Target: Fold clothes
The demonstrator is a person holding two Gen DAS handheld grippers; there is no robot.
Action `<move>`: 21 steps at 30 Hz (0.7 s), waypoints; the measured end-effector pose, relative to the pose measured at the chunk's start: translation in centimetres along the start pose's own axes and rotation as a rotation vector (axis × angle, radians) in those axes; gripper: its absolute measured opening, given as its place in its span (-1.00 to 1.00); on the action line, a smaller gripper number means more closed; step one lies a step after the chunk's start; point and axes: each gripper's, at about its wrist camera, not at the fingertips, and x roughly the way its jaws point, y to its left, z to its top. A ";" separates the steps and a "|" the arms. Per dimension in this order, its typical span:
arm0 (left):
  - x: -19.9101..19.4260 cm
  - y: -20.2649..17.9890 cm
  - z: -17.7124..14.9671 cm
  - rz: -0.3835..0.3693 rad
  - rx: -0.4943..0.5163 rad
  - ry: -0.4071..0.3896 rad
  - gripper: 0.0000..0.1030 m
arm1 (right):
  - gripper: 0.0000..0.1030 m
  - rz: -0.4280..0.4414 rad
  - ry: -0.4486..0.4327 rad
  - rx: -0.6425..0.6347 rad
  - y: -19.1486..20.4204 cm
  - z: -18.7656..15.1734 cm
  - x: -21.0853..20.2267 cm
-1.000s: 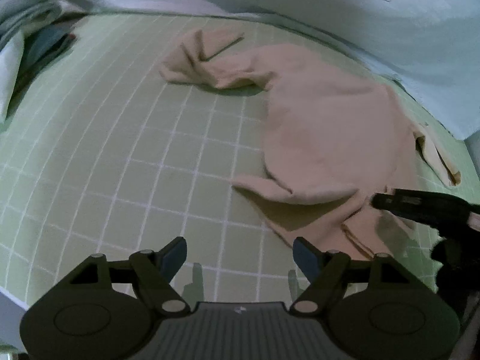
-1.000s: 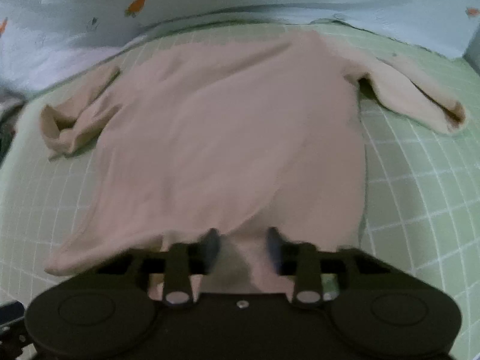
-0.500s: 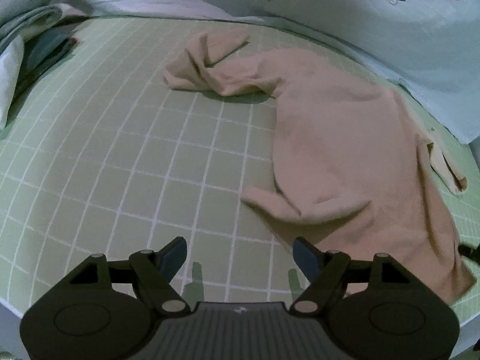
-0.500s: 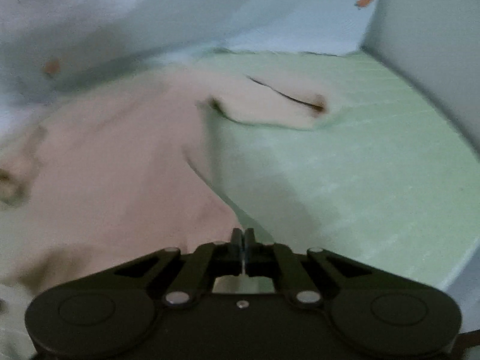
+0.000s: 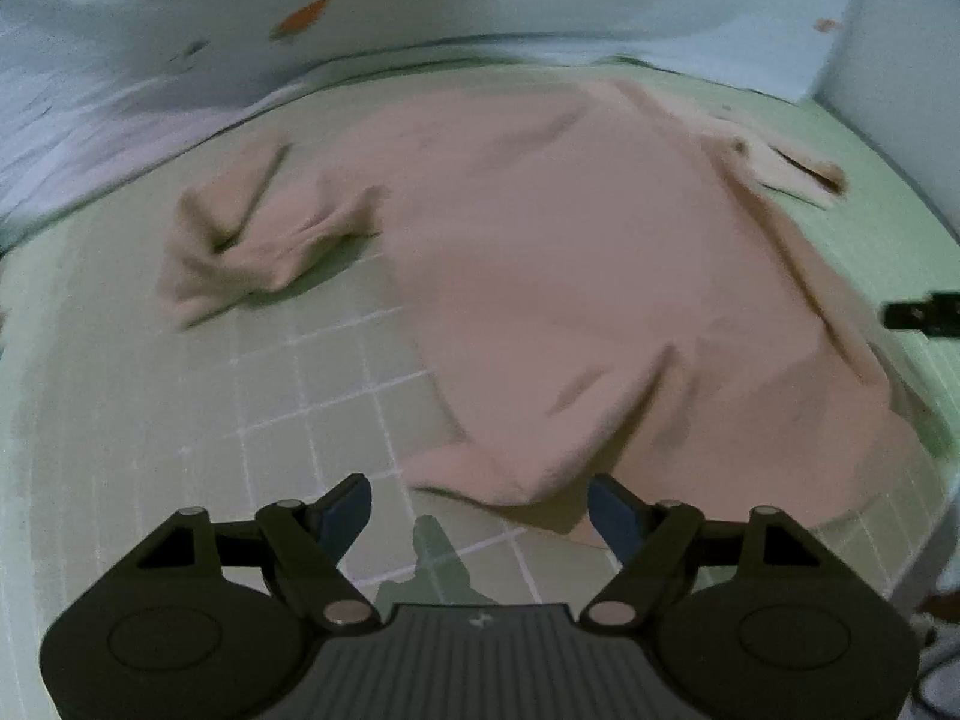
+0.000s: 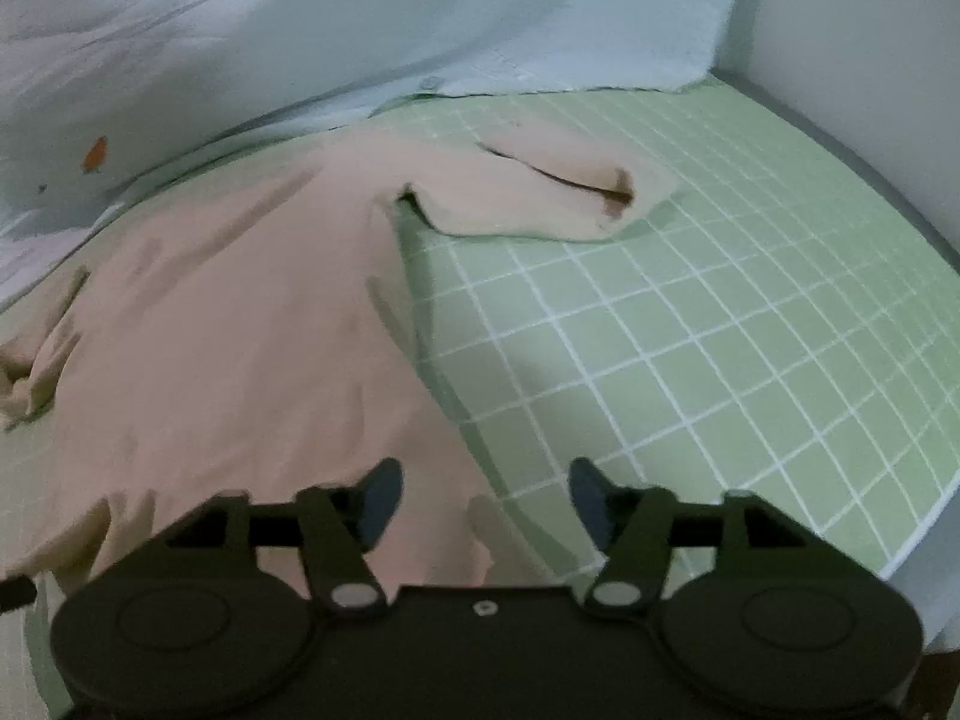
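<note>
A beige long-sleeved shirt (image 5: 576,276) lies spread on the green checked sheet (image 5: 240,396). Its left sleeve (image 5: 252,234) is crumpled; its right sleeve (image 6: 540,198) lies out to the side. My left gripper (image 5: 480,507) is open and empty, just short of the shirt's folded lower left corner. My right gripper (image 6: 480,498) is open and empty over the shirt's lower right hem (image 6: 252,372). Its tip (image 5: 924,313) shows at the right edge of the left wrist view.
A pale blue quilt with carrot prints (image 6: 360,30) is bunched along the back of the bed. A white wall (image 6: 852,48) stands at the right. The bed's front right edge (image 6: 912,552) drops off close to my right gripper.
My right gripper, shut on the hem half a second ago, has opened and let it go. My left gripper has swung right toward the shirt's lower left corner.
</note>
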 end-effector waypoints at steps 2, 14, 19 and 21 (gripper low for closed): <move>0.4 -0.4 -0.2 0.009 0.052 -0.002 0.60 | 0.26 -0.007 0.022 -0.008 0.3 -0.4 0.4; 3.8 -1.1 1.1 -0.023 0.100 0.007 0.18 | 0.27 -0.041 0.110 -0.019 0.8 -2.2 1.9; 4.0 -1.0 1.3 -0.009 0.015 0.037 -0.44 | -0.31 0.021 0.121 -0.014 0.2 -2.8 1.7; 3.5 -0.6 1.2 -0.019 -0.064 0.046 -0.59 | -0.68 0.067 0.101 0.017 -0.2 -2.9 1.5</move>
